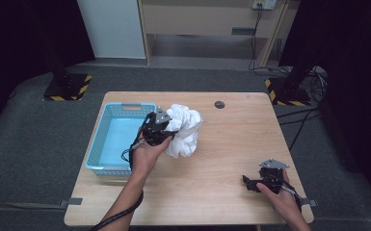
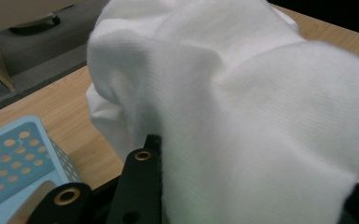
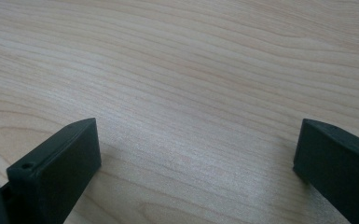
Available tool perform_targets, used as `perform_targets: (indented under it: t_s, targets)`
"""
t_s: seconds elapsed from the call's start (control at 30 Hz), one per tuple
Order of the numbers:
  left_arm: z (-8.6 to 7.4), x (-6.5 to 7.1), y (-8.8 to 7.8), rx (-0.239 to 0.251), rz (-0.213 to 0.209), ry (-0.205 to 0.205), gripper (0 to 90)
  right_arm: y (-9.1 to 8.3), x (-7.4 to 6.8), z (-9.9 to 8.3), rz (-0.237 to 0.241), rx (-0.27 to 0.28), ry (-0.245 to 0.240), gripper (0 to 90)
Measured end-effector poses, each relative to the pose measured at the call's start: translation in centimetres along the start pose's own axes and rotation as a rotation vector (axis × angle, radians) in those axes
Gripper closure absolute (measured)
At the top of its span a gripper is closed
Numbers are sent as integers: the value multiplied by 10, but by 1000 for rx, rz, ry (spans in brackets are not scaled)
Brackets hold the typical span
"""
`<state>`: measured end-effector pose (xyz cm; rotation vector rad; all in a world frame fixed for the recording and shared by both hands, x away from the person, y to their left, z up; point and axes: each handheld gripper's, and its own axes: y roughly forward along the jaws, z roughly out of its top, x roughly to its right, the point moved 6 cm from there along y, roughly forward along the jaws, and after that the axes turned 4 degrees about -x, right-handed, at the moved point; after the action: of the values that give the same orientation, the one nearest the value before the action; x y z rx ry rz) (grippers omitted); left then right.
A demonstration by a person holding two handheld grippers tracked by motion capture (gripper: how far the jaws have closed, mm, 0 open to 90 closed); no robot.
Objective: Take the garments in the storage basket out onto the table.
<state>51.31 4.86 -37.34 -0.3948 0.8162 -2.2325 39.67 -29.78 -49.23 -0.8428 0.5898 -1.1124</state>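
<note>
Grey carpet surrounds a pale wooden table (image 1: 221, 144). At its nine o'clock sits a blue basket (image 1: 107, 139); beside it the left gripper (image 1: 166, 132) clamps a bunched white cloth (image 1: 185, 130), whose knit weave shows in its own view. At five o'clock, the right gripper (image 1: 250, 183) rests with jaws apart over bare wood.

Cloth (image 1: 185, 130) right of basket (image 1: 107, 144), on table (image 1: 221, 163)

High view looks down on the table (image 1: 212, 192); both gripper views sit close above that tabletop.
</note>
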Motion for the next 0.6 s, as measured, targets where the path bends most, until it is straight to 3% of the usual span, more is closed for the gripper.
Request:
perform_targets:
  t_s: [0.6]
  targets:
    - [3,12,21,-26,-25,21,683,0,0,0,2,1,-3,4]
